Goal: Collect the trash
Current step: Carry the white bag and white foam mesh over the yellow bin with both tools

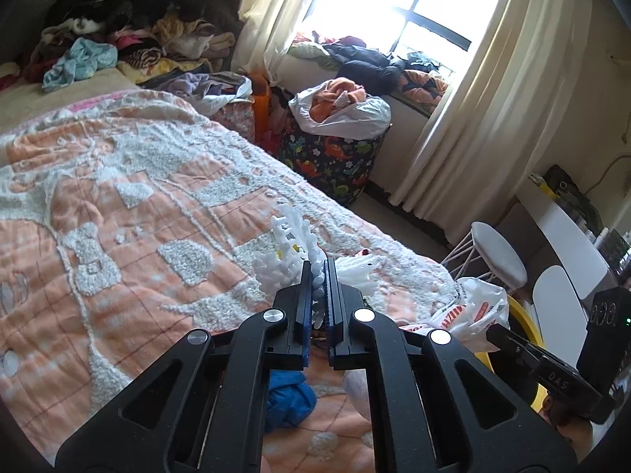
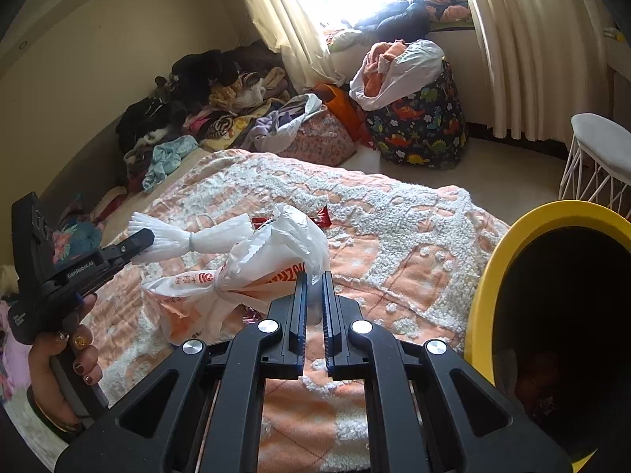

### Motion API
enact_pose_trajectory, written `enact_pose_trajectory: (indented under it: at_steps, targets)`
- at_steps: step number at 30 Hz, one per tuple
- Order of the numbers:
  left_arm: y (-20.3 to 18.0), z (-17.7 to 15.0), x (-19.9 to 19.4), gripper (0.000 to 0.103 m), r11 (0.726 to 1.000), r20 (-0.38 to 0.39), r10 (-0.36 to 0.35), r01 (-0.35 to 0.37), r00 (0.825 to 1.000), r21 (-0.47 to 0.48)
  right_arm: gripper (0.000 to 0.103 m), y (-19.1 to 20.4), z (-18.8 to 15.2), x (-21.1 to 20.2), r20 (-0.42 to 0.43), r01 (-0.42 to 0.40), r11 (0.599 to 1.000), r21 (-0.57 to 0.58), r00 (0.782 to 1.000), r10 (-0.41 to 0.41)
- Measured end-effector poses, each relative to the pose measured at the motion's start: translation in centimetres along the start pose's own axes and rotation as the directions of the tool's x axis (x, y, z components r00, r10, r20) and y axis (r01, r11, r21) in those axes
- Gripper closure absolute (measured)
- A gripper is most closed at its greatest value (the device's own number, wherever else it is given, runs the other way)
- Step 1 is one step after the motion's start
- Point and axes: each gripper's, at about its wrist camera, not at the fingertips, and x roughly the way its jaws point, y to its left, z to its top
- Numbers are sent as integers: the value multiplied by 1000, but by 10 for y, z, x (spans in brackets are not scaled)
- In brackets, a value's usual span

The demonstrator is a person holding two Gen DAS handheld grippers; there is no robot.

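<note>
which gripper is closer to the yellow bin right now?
Right. The right gripper, shut on the printed plastic bag, sits just beside the yellow bin. The left gripper holds the bag's far handle, farther from it.

A home bedroom: quilted bed [image 1: 118,181], heaped clothes [image 1: 130,12], curtained window [image 1: 394,4]

A bed [image 2: 394,244] covered with an orange and white tufted blanket [image 1: 130,213] fills the near scene. On the blanket near its right edge lies a tied white plastic bag with orange print [image 2: 252,272], a red wrapper [image 2: 319,216] just behind it. At the far left end a heap of clothes [image 1: 130,15] is piled on the bed, a light blue garment [image 1: 81,61] at its near edge
</note>
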Motion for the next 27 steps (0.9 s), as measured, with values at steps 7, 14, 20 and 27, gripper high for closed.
enact_pose_trajectory:
  at_steps: [7,14,20,27]
  targets:
    - [-15,1,-3,101,1000,5,-17,17,1000,22,96,-9,0,-16,31,7,1000,22,999,-8]
    - [-30,0,-3,101,998,5,-35,35,999,51,96,-21,1,-34,65,17,999,50,998,-20]
    - [-45,-2,-2,101,996,1,-52,51,999,76,96,-35,4,-51,100,26,997,79,994,-34]
    - [-61,-5,0,101,992,-9,-71,72,997,101,96,-53,7,-74,149,47,991,123,987,-65]
